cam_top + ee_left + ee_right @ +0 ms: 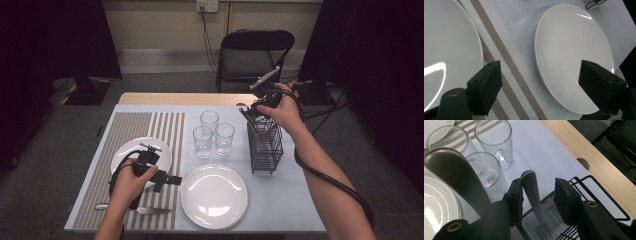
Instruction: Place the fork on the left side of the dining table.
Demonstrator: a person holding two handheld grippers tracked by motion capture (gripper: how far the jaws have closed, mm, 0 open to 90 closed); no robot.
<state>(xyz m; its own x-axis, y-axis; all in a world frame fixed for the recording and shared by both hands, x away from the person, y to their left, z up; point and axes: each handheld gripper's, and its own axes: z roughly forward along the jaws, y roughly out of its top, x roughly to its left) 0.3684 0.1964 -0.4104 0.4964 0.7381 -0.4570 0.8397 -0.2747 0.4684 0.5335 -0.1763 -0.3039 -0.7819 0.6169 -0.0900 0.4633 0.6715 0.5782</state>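
A grey metal fork (534, 197) stood upright in the black wire caddy (584, 182), tines down against the mesh and its rounded handle end rising above the rim. The caddy stood on the bench right of three glasses. A second, broader metal handle (456, 175) leaned up beside the fork.

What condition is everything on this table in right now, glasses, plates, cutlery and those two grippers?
Three glasses: upright, empty.
Centre plate: empty.
Left plate: empty, on striped placemat.
Wire cutlery basket: upright, cutlery inside.
Fork: handle up in basket, between right gripper pads, not yet pinched.
Knife: lying flat.
Left gripper: open, empty.
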